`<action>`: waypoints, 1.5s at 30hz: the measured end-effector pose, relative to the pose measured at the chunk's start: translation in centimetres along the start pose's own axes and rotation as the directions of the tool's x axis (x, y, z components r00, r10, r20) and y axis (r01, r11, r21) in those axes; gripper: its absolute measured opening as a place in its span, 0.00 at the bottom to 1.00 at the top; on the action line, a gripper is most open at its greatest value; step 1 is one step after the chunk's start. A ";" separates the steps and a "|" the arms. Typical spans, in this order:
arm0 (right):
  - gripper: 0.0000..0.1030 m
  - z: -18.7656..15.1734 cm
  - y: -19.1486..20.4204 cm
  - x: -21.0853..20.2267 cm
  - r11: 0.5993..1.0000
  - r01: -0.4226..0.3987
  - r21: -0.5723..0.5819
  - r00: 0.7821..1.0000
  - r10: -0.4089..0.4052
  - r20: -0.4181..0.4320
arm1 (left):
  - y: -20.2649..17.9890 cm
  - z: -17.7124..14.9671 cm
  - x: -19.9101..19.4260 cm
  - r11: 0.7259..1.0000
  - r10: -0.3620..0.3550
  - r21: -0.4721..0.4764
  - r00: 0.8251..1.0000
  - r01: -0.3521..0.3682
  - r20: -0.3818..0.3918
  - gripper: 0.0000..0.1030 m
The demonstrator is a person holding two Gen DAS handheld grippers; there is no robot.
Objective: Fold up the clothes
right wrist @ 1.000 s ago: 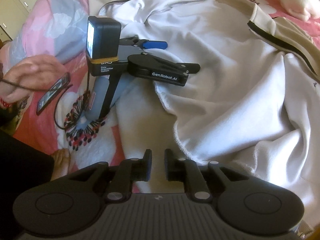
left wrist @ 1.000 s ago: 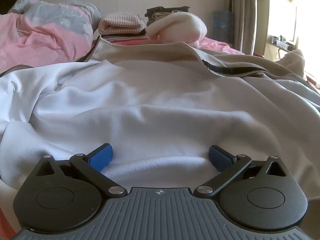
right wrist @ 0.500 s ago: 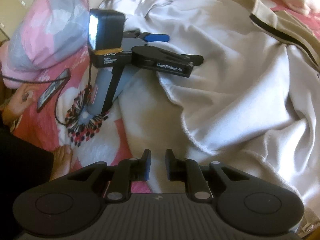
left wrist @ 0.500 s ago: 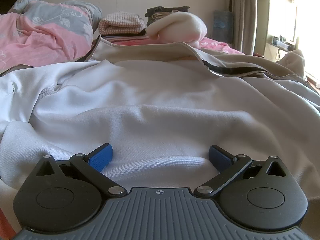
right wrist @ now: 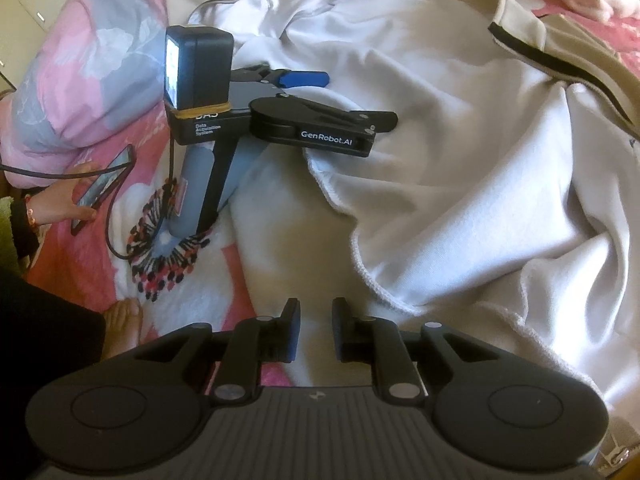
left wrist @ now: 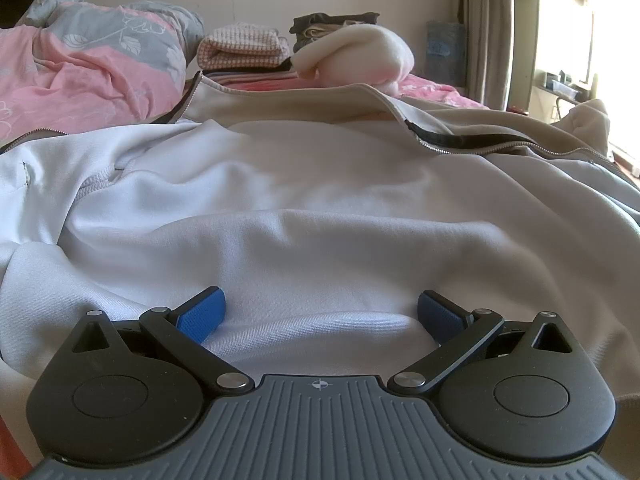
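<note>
The pale grey zip jacket (right wrist: 460, 152) lies opened and rumpled across the middle of the bed (right wrist: 80, 280), its soft fleecy lining up, beige shell and dark zipper toward the far edge. The left gripper (left wrist: 320, 312) lies on the jacket unheld, fingers spread wide, gripping nothing. The right gripper (right wrist: 314, 328) hovers over the hem at the near edge, fingers narrowly parted and empty. A hand (right wrist: 60, 200) holds a phone (right wrist: 104, 180). This fits either a pause or a garment awaiting folding; the limp cloth wants smoothing.
</note>
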State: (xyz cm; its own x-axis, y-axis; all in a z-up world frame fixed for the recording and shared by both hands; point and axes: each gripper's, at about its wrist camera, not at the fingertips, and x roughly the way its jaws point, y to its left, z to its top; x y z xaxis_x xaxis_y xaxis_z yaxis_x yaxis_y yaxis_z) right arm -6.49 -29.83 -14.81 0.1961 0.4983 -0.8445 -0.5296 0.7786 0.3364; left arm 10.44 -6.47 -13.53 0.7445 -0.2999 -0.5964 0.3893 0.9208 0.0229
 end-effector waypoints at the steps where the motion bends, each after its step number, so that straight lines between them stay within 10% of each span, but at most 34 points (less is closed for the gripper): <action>1: 0.17 0.0 0.1 0.1 1.000 0.000 -0.002 1.000 0.000 0.000 | 0.0 0.0 0.0 1.000 0.000 0.000 1.000 0.000 0.000 1.00; 45: 0.26 0.4 0.8 0.4 1.000 0.009 -0.010 1.000 -0.009 0.008 | 0.0 0.0 0.0 1.000 0.000 0.000 1.000 0.000 0.000 1.00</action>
State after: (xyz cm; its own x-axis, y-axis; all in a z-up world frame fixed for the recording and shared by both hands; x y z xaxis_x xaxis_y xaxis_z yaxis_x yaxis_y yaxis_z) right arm -6.50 -28.82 -14.64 0.2078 0.4944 -0.8440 -0.5361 0.7793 0.3245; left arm 10.39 -6.48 -13.55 0.7444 -0.3004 -0.5963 0.3899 0.9206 0.0229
